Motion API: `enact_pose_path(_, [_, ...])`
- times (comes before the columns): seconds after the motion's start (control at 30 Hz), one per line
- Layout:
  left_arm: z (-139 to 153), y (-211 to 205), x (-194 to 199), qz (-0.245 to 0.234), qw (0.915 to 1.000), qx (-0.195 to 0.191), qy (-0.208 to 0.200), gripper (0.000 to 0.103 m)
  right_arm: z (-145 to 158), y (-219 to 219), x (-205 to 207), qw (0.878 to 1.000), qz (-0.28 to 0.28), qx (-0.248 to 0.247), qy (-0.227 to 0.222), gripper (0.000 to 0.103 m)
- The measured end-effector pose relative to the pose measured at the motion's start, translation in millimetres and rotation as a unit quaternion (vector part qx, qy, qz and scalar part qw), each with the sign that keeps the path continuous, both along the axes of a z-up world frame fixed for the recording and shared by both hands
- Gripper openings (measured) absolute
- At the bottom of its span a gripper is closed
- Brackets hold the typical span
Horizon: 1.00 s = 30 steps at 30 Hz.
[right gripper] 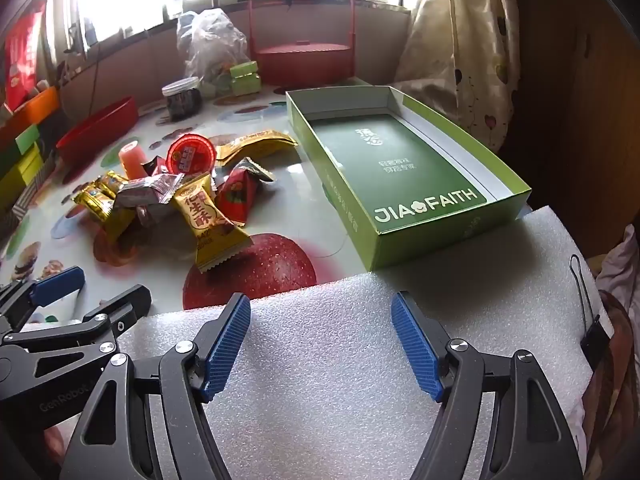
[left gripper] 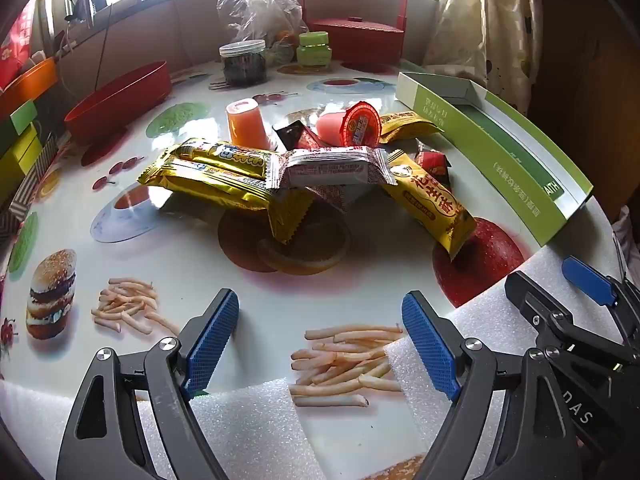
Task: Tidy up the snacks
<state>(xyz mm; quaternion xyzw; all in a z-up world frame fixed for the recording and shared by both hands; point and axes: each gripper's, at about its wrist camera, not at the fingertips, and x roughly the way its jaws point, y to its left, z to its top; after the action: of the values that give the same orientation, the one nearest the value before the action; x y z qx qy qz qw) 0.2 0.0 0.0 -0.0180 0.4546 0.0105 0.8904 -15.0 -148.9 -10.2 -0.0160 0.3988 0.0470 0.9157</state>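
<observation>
- At the lower left of the left wrist view, the left claw (left gripper: 320,344) hovered with fingers apart and empty over the desk (left gripper: 248,292).
- At centre frame, the snack pile (left gripper: 304,168) lay tangled; a loose pinch could likely drag neighbouring packets or roll the jelly cup (left gripper: 352,126).
- At the right of the right wrist view, the green box (right gripper: 404,172) sat empty; the right claw (right gripper: 320,344), apart over white foam (right gripper: 320,380), could probably nudge it.
</observation>
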Motion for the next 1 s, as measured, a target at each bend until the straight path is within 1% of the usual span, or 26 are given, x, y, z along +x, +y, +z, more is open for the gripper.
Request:
enact_pose_path(0.4, [3.2,-1.0,-0.5,0.0,1.0,0.003,-0.003,0.084,4.3,0.4,-2.3,1.0,0.001,0.0,-0.006,0.073])
enact_pose_path(0.57, [2.6,-1.2,-1.4,0.0,1.0,0.004,-0.005,0.084,1.0,-1.0,-3.9,1.0,0.0,0.0,-0.014,0.073])
enact_pose_path(1.0, [2.1,-2.1,-2.1,0.0,1.0,0.005,-0.007,0.084,1.2,-1.5,-4.0,1.0,0.0,0.0,-0.016,0.074])
